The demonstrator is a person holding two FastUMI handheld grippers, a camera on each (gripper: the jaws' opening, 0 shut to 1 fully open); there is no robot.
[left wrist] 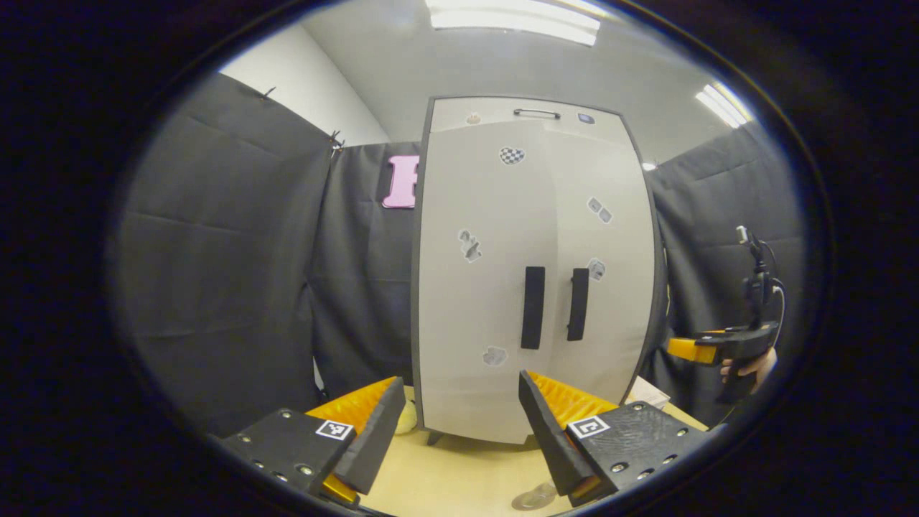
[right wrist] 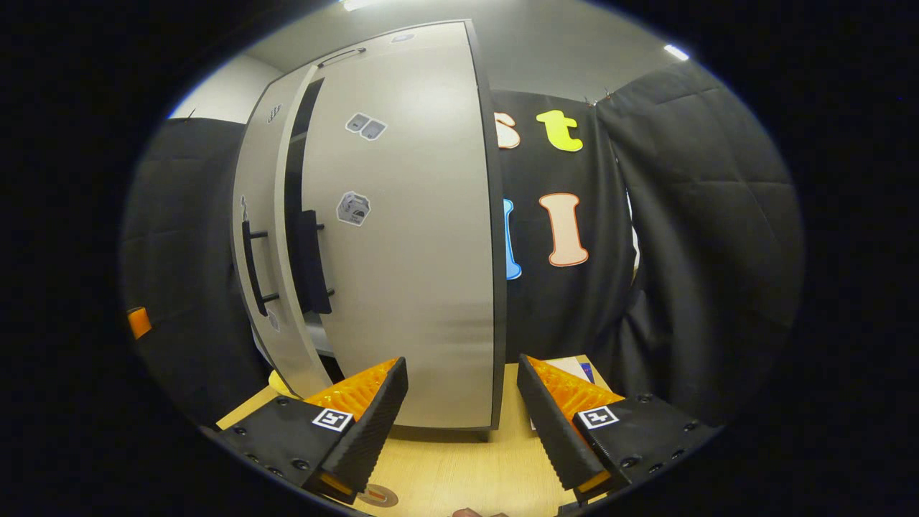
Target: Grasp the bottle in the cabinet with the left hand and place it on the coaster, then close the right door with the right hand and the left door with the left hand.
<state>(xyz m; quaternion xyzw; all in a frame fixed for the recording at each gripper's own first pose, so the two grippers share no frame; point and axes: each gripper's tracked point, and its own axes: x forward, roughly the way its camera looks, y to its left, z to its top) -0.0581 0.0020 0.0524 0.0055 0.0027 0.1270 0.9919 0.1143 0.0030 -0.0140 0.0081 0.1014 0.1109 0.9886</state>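
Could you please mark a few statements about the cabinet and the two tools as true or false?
1. The left tool is open and empty. True.
2. The right tool is clamped on a door handle. False: it is open, gripping nothing.
3. The cabinet stands on a wooden table. True.
4. The door handles are white. False: the handles are black.
5. In the right gripper view, a dark gap shows between the doors. True.

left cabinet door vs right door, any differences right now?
The left door has three stickers, one checkered near the top. The right door has two sticker spots, none checkered. In the right gripper view a dark gap shows between them, and the right door's edge seems to stand forward of the left door, so it looks slightly ajar. Shared: both pale grey, each with a dark upright handle.
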